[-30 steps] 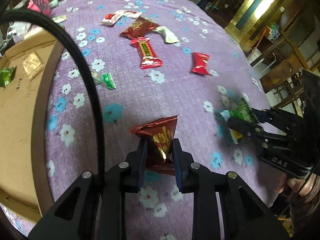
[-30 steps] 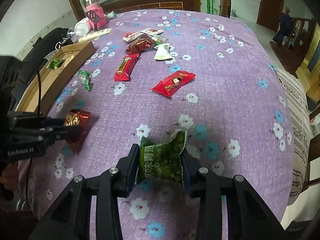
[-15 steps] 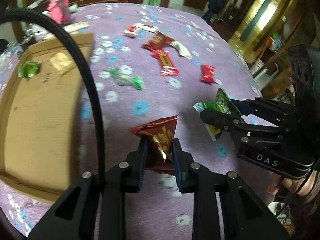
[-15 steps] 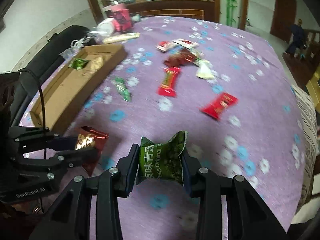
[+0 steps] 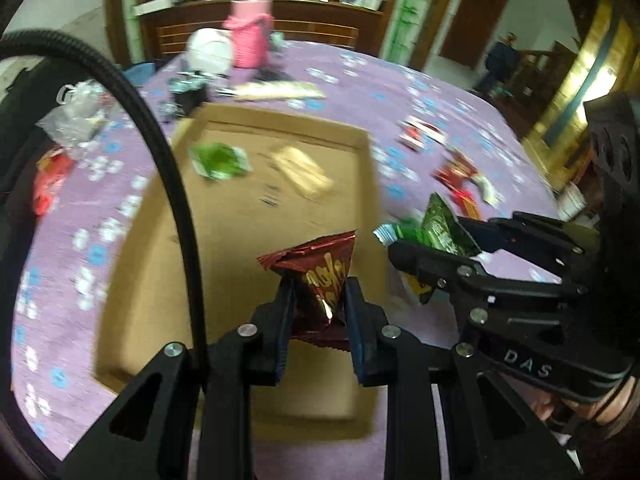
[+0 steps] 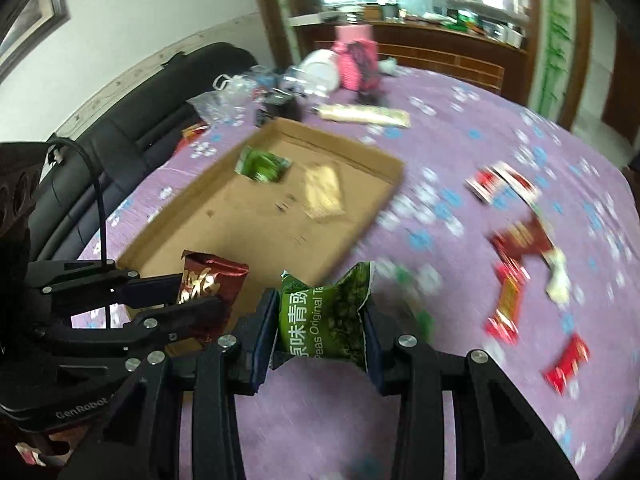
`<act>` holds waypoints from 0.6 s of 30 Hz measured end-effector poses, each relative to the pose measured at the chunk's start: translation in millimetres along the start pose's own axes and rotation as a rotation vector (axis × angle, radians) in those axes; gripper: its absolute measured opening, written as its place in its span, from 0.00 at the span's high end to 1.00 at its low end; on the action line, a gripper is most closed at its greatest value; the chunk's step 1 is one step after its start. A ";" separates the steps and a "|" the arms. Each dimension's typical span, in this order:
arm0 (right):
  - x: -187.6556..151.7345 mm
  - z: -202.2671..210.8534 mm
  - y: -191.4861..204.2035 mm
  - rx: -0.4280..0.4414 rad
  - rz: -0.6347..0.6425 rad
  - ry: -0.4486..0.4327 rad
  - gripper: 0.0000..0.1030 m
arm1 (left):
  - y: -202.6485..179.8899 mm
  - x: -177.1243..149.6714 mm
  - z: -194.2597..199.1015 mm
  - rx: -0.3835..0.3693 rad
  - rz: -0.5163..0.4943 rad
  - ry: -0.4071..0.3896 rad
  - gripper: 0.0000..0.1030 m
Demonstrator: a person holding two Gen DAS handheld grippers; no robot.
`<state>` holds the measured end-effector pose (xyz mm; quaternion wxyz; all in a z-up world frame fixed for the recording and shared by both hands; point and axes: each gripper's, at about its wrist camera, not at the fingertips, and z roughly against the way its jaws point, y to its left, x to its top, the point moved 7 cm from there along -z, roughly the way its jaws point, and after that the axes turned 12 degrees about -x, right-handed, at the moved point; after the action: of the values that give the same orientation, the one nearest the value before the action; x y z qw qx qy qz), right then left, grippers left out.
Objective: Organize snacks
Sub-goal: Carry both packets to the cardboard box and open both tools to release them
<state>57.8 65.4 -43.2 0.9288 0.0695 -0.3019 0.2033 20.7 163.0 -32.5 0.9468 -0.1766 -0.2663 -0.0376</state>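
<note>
My left gripper (image 5: 318,304) pinches a red packet (image 5: 320,280) over the box (image 5: 152,280); my right gripper (image 6: 320,324) clamps a green packet (image 6: 324,316) (both lifted).

My table (image 6: 500,128) with its purple flower cloth, a flat cardboard tray (image 6: 224,216) by the left edge, red snack packs (image 6: 516,276) scattered on the right side, a pink bag (image 6: 356,60) at the far edge
</note>
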 end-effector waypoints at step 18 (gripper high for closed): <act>49.3 -92.8 34.4 -0.053 0.048 0.110 0.62 | 95.3 34.1 -55.9 0.126 0.103 0.088 0.74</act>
<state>129.0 136.6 -88.9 0.9403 0.0261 -0.2574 0.2211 93.1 233.1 -89.3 0.9675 -0.1282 -0.2169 0.0204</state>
